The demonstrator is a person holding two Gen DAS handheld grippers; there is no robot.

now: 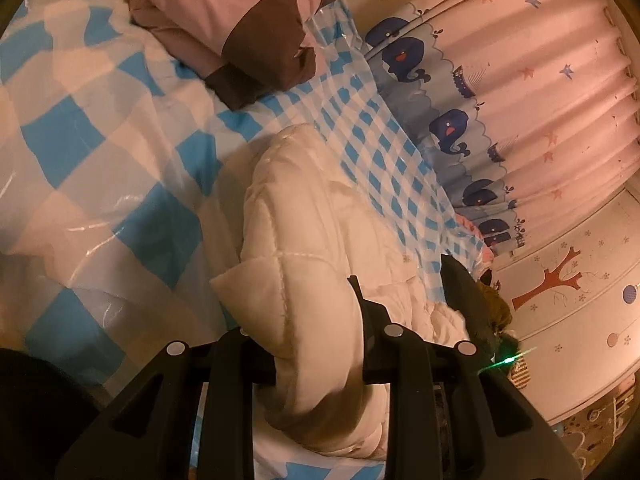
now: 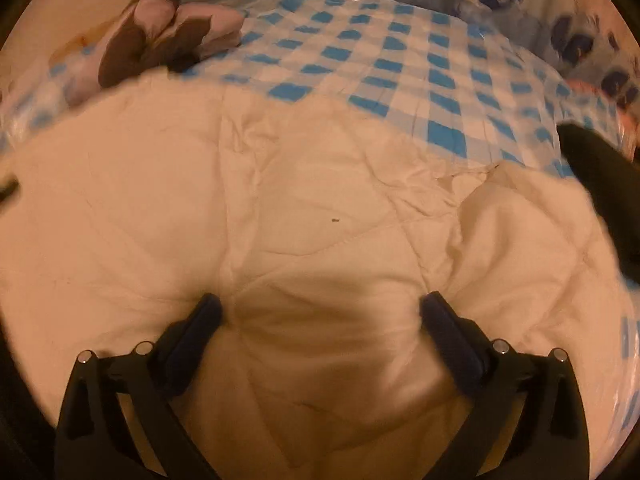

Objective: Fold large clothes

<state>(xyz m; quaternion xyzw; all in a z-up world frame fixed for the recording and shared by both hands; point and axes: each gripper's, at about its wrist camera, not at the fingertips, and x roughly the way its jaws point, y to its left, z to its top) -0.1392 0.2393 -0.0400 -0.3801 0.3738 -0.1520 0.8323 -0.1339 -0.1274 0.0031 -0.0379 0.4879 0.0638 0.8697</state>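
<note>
A white quilted garment (image 1: 304, 216) lies in a long bunch on the bed. My left gripper (image 1: 308, 320) is shut on a thick fold of it, which bulges up between the fingers. In the right wrist view the same white garment (image 2: 280, 200) spreads wide below the camera. My right gripper (image 2: 320, 300) stands open, with both fingertips (image 2: 210, 304) resting on the padded cloth and nothing pinched between them. A dark blurred shape (image 2: 592, 176) at the right edge sits on the garment; I cannot tell what it is.
The bed has a blue-and-white checked cover (image 1: 100, 140) under shiny clear plastic. A folded pink and brown pillow (image 1: 240, 20) lies at its head. A pink curtain with whales (image 1: 520, 80) hangs along the far side, beside a wall with a tree picture (image 1: 560, 276).
</note>
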